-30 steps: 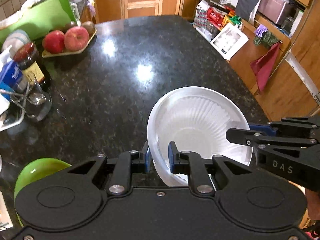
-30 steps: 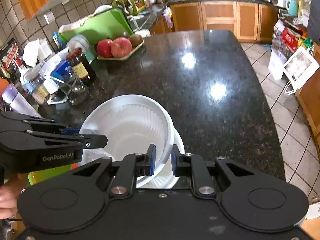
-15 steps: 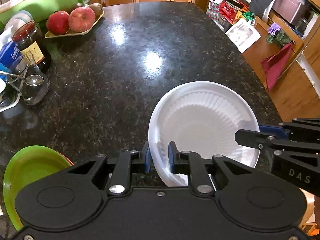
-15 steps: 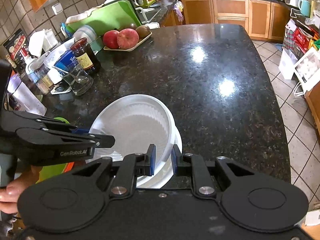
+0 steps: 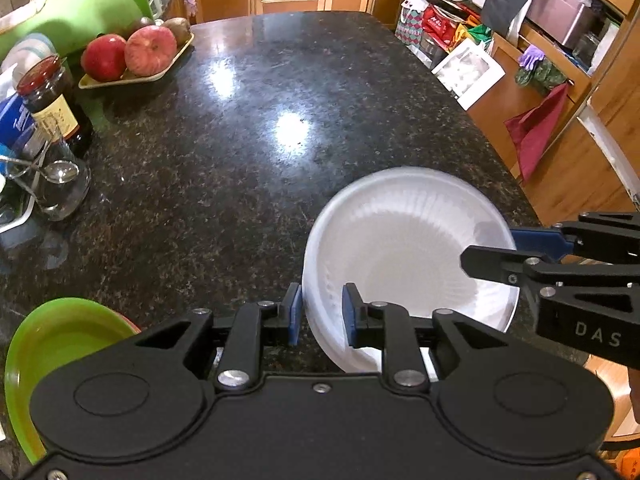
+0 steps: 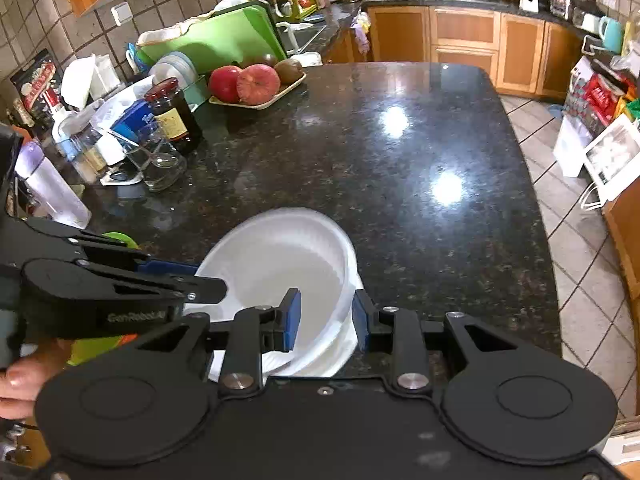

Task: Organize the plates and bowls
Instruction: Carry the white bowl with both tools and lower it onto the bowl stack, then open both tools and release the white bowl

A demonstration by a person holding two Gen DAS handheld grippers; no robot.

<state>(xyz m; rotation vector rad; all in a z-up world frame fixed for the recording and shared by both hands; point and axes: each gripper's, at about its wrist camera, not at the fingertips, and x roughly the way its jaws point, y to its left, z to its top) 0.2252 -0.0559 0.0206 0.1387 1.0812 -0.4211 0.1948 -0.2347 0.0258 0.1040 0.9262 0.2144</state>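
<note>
A stack of white fluted bowls [image 5: 404, 256] sits at the near edge of the black granite counter [image 5: 248, 128]; it also shows in the right wrist view [image 6: 280, 272]. My left gripper [image 5: 320, 314] straddles the stack's left rim with its jaws apart, a gap showing. My right gripper [image 6: 326, 320] straddles the right rim, jaws also apart. The top bowl looks blurred. A green bowl [image 5: 52, 356] over an orange one sits at the near left.
A fruit tray with apples [image 5: 132, 56], a dark jar [image 5: 52, 104], a glass with a spoon [image 5: 56, 184] and a green cutting board [image 6: 216, 48] line the counter's left side. The counter edge drops to tiled floor [image 6: 580, 280] on the right.
Both grippers have opened a little, from pinching the bowl rims to standing apart. The top bowl has dropped lower and blurs. Both cameras have pulled back slightly.
</note>
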